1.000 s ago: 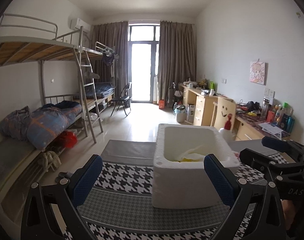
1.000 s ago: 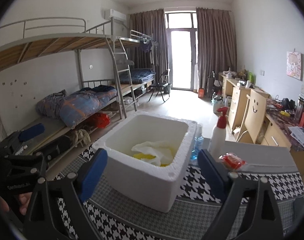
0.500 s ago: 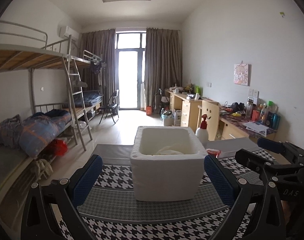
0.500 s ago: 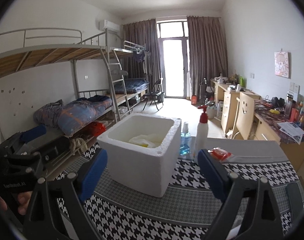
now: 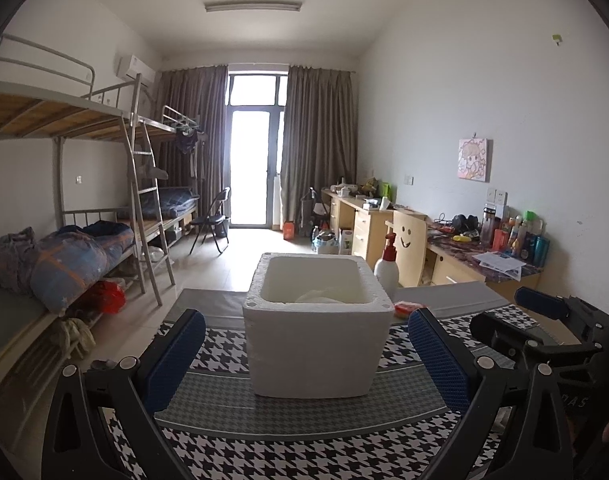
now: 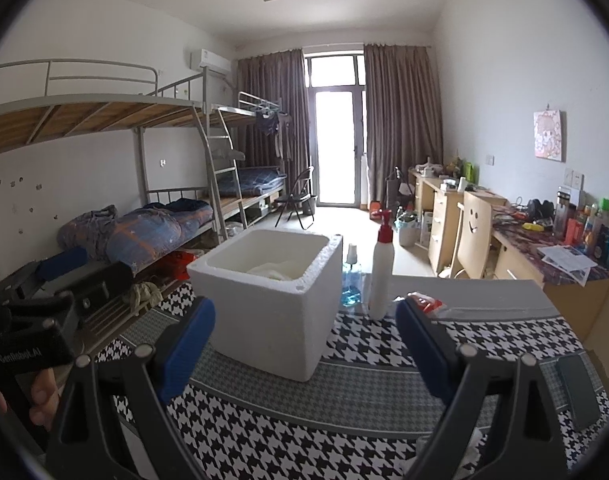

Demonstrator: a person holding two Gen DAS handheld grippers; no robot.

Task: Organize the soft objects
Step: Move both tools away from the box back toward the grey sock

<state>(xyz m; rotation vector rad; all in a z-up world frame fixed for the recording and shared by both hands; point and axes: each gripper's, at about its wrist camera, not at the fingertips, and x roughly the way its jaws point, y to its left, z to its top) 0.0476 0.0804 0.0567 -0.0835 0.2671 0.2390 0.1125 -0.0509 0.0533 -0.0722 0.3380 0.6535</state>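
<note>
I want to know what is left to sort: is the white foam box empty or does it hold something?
Not empty: the foam box holds pale crumpled soft material low inside. What it is, cannot tell.

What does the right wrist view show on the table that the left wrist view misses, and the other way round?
Only the right wrist view shows the blue liquid bottle behind the box, a dark flat object near the table's right edge, and the left gripper's body with the person's fingers. Only the left wrist view shows the right gripper, open. Both show the white foam box with pale soft material inside, the red-capped pump bottle, the red packet and the houndstooth cloth.
</note>
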